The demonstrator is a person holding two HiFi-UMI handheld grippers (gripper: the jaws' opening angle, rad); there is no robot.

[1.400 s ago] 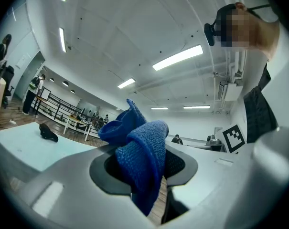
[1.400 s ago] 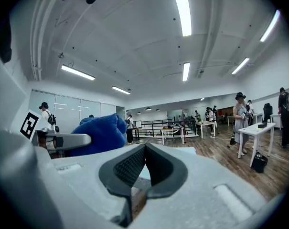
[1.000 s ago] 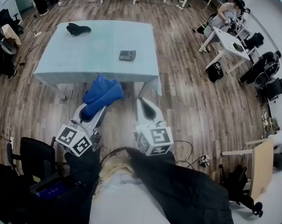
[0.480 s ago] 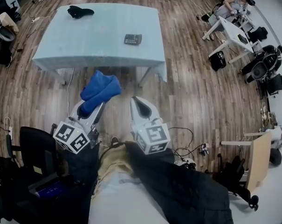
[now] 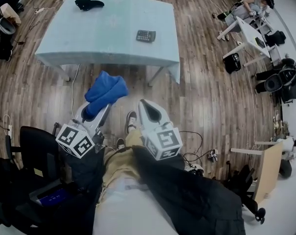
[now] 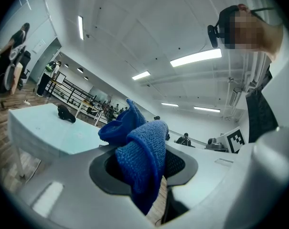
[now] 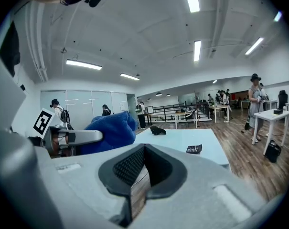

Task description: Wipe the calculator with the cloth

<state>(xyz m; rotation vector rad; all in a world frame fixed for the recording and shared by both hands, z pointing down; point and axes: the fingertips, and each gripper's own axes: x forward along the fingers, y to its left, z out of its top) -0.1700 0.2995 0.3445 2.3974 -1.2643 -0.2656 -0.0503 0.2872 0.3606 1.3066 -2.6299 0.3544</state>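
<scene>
Only the left gripper view shows the left gripper (image 6: 143, 152) clamped on the crumpled blue knitted cloth (image 6: 134, 142). In its own view the right gripper (image 7: 143, 149) has its jaws together on nothing. That view also catches the small dark calculator (image 7: 194, 149) on the pale blue table (image 7: 182, 138), well apart from the cloth. Its key print looks too small to read.

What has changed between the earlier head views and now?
The table and calculator have slid up the head view, and a shoe has come into sight: the person seems to be stepping forward. Nothing was taken or let go. The left gripper stays shut on the blue cloth; the right gripper stays shut and empty.
</scene>
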